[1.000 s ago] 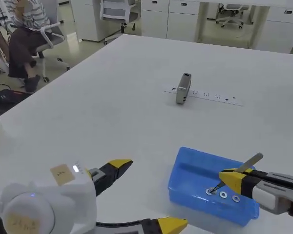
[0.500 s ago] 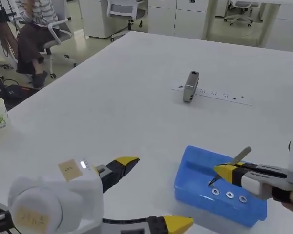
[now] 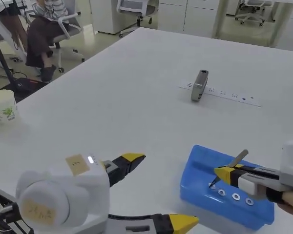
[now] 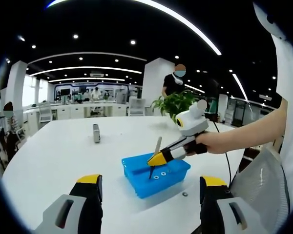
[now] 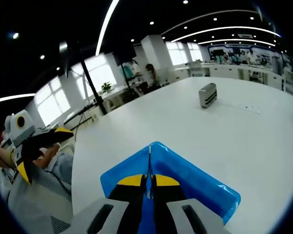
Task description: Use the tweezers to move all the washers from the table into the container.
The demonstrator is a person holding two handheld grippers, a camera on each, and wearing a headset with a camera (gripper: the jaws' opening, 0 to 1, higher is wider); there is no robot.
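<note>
A blue container (image 3: 198, 170) sits on the white table and holds three washers (image 3: 236, 196). My right gripper (image 3: 219, 172) is shut on metal tweezers (image 3: 237, 159), whose tip hovers just left of those washers with nothing visible in it. In the right gripper view the tweezers (image 5: 149, 163) run forward from my shut right gripper (image 5: 147, 178) over the container (image 5: 195, 183). My left gripper (image 3: 161, 190) stands open near the table's front edge, left of the container. The left gripper view has one washer (image 4: 184, 194) on the table in front of the container (image 4: 146, 183).
A white power strip (image 3: 232, 95) with a grey adapter (image 3: 200, 85) lies across the far middle of the table. A paper cup (image 3: 4, 105) stands at the left edge. A person sits on a chair (image 3: 63, 29) beyond the far left corner.
The tweezers' tip has lifted off the leftmost washer in the container and now hangs a little above and left of it. The head camera has shifted; my left gripper stays open.
</note>
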